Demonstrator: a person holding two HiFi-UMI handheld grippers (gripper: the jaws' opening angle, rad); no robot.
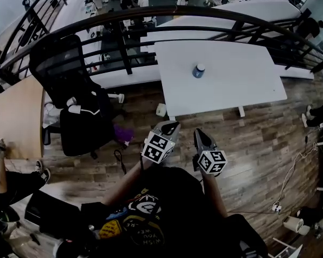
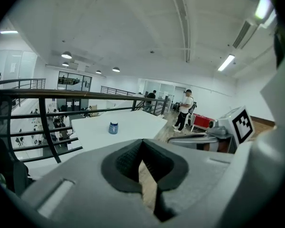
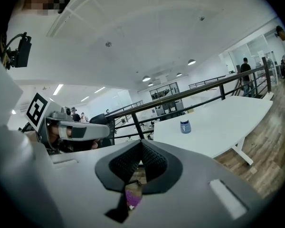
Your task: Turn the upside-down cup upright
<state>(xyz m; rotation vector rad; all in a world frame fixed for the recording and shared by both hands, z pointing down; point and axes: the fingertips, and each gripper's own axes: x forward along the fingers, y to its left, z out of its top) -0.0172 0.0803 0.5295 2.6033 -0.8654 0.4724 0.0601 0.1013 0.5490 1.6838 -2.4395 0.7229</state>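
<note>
Cup alone stands on the white table, about midway between the table's near edge and its far edge by the railing, a little to the left of the table's middle. With nothing beside it, it can be reached from any side. It is a short blue cup standing on end, so its long axis is vertical. A pale round end faces up, and going by the task this should be its base, with the mouth down against the table, though no view shows the rim itself. The left gripper and the right gripper are side by side over the wooden floor, well short of the table's near edge and close in front of the person's chest. Both tilt slightly downward and point toward the table, so the cup shows small and far off above the jaws in each gripper view. Each gripper has its jaws pressed together with nothing between them, and only floor shows through the slit below the pads. That fits the moment, since there is nothing within reach to take hold of. The turn itself has not begun, and the jaws would have to part before either gripper could grasp the cup's side.
</note>
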